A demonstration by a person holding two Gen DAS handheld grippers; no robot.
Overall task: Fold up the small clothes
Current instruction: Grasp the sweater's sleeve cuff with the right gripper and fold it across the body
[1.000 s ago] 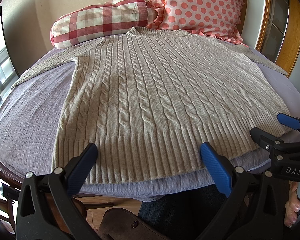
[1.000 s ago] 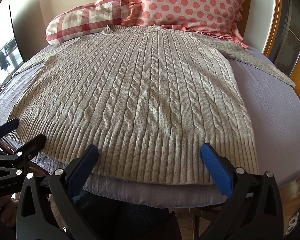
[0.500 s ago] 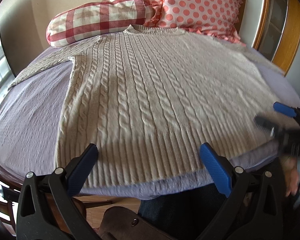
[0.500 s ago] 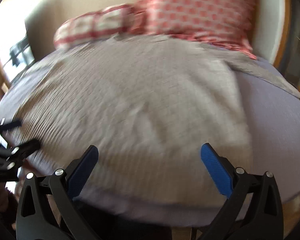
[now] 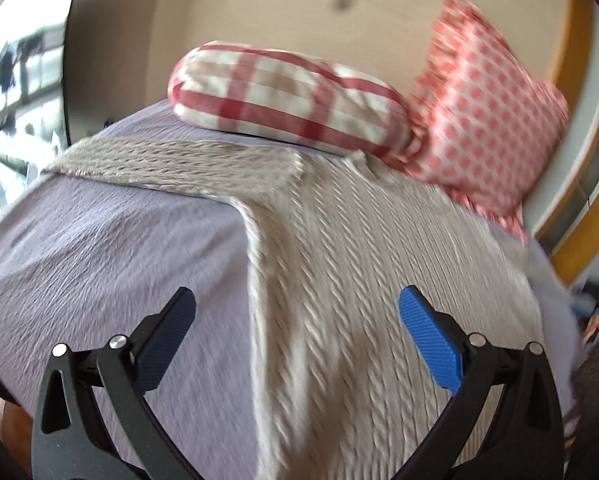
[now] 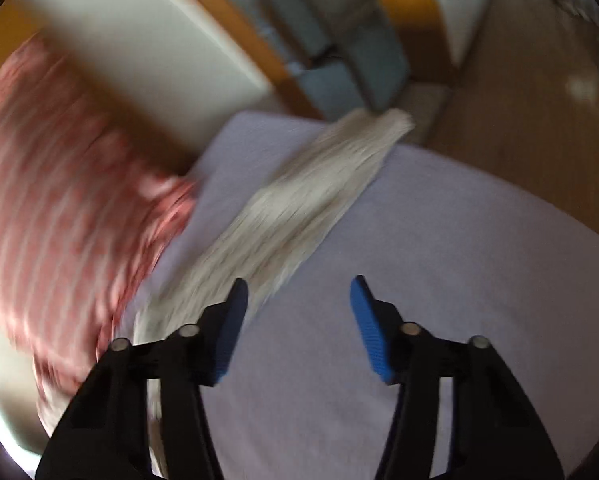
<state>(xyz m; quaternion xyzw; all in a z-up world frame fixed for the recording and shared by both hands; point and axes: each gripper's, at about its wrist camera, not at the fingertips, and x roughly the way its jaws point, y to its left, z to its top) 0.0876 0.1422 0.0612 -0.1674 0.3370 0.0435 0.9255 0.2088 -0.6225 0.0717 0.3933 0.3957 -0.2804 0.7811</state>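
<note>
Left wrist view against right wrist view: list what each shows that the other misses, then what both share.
Only the left wrist view shows the sweater's cable-knit body, one sleeve spread sideways and the plaid pillow. Only the right wrist view shows the other sleeve reaching toward the bed's edge, plus the wooden floor. Both show the lilac bedsheet, the dotted pink pillow and an open, empty gripper: left, right.

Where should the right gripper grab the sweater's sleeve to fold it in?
Probably near the cuff end of the sleeve. It lies flat and straight on the sheet, running up and away from the open right gripper. Slide in from the bare sheet side, pinching the edge, then carry it across. The picture is blurry, so the cuff's exact edge is unclear.
</note>
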